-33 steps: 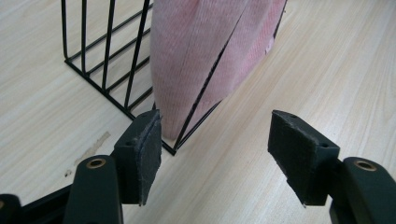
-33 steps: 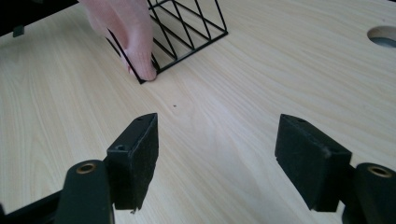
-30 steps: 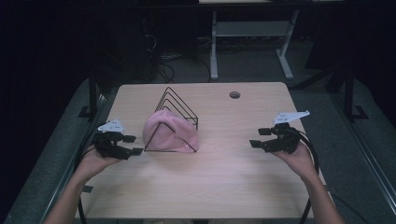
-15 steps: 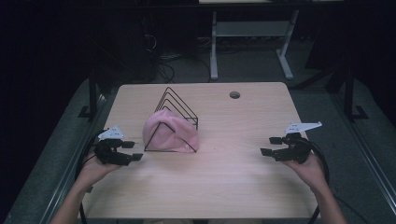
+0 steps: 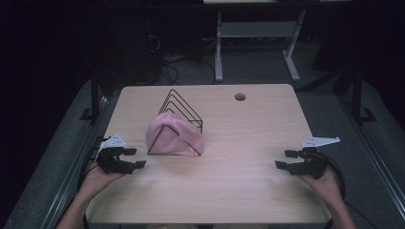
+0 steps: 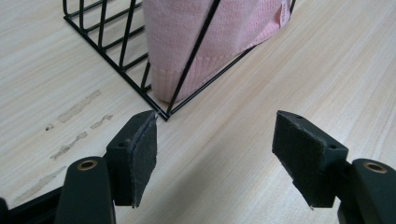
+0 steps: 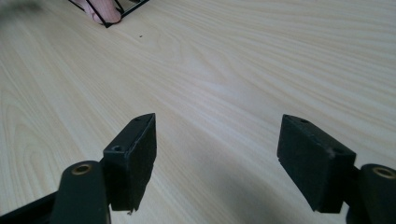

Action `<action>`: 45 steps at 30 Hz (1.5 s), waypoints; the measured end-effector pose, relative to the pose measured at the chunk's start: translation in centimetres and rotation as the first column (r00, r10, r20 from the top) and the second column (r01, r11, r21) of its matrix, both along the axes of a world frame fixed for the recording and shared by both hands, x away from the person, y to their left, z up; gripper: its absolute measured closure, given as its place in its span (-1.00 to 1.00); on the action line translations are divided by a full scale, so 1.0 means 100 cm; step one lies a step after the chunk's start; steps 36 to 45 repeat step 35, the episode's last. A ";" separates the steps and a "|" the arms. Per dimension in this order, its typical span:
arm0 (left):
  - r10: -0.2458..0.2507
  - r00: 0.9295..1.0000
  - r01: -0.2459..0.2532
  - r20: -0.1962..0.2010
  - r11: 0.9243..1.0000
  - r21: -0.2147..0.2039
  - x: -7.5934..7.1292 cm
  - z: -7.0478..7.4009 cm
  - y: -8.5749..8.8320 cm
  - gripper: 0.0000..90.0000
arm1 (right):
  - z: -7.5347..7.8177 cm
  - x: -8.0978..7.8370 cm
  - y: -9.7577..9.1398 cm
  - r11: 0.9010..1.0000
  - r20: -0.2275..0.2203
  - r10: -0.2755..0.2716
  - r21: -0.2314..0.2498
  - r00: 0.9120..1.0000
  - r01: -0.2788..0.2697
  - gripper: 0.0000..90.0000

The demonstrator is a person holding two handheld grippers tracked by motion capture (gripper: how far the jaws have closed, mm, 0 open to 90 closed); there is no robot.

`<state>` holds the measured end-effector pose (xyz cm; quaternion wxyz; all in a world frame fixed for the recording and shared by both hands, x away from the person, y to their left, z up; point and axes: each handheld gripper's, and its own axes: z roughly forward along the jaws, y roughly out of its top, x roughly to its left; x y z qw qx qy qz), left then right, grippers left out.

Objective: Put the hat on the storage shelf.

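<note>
On table (image 5: 248, 186), pink knit hat (image 5: 173, 135) draped over wire rack (image 5: 184, 106).

High view: overhead, facing forward and down across the whole table (image 5: 248, 191). Gripper views: low, close to the tabletop — both share the wire rack (image 6: 116, 56), its corner apparently just inside the right gripper view's top edge.

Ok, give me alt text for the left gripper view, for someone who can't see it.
The left gripper is open and empty above a light wooden table, its jaws pointing at the near corner of a black wire rack. A pink knitted cloth is draped over the rack's wires, just beyond the jaws.
</note>
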<state>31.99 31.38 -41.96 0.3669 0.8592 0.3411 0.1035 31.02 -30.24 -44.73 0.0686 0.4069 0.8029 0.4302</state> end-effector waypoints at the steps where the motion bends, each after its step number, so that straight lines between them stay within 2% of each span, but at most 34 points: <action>1: 0.004 1.000 -0.004 0.000 1.000 -0.004 -0.001 -0.001 -0.001 -0.33 | -0.001 -0.002 -0.002 1.000 0.004 -0.004 -0.002 1.000 0.004 -0.38; 5: 0.008 1.000 -0.008 0.001 1.000 -0.005 -0.005 -0.004 -0.001 -0.33 | -0.004 -0.009 -0.007 1.000 -0.002 -0.017 0.005 1.000 0.017 -0.39; 8: 0.015 1.000 -0.016 -0.006 1.000 -0.028 -0.008 -0.009 -0.003 -0.33 | -0.005 -0.014 -0.009 1.000 -0.010 -0.019 0.020 1.000 0.019 -0.39; 10: 0.005 1.000 -0.005 -0.011 1.000 -0.010 -0.009 -0.012 -0.003 -0.33 | -0.007 -0.017 -0.009 1.000 -0.013 -0.018 0.012 1.000 0.018 -0.40; 12: 0.006 1.000 -0.007 -0.014 1.000 -0.016 -0.012 -0.015 -0.003 -0.34 | -0.009 -0.020 -0.009 1.000 -0.014 -0.016 0.007 1.000 0.016 -0.40; 17: 0.012 1.000 -0.012 -0.001 1.000 -0.019 -0.019 -0.016 -0.006 -0.35 | -0.011 -0.033 -0.007 1.000 -0.007 -0.025 0.011 1.000 0.025 -0.40; 20: 0.011 1.000 -0.010 0.023 1.000 -0.022 -0.026 -0.015 -0.010 -0.36 | -0.013 -0.039 -0.006 1.000 0.001 -0.024 0.015 1.000 0.024 -0.44; 22: 0.017 0.999 -0.016 0.034 0.999 -0.044 -0.030 -0.016 -0.011 -0.36 | -0.012 -0.043 -0.006 1.000 0.008 -0.028 0.006 1.000 0.028 -0.45; 26: 0.029 0.999 -0.027 0.043 0.998 -0.058 -0.035 -0.017 -0.013 -0.38 | -0.011 -0.050 -0.005 0.999 0.033 -0.040 0.001 0.999 0.040 -0.46; 31: 0.053 0.998 -0.048 0.041 0.993 -0.108 -0.040 -0.023 -0.011 -0.39 | -0.007 -0.058 0.002 0.999 0.051 -0.048 -0.005 0.998 0.048 -0.50; 35: 0.047 0.998 -0.044 0.042 0.996 -0.084 -0.043 -0.027 -0.009 -0.40 | -0.005 -0.059 0.006 0.999 0.067 -0.037 0.013 0.997 0.037 -0.52; 45: 0.047 0.998 -0.044 0.042 0.996 -0.084 -0.043 -0.027 -0.009 -0.40 | -0.005 -0.059 0.006 0.999 0.067 -0.037 0.013 0.997 0.037 -0.52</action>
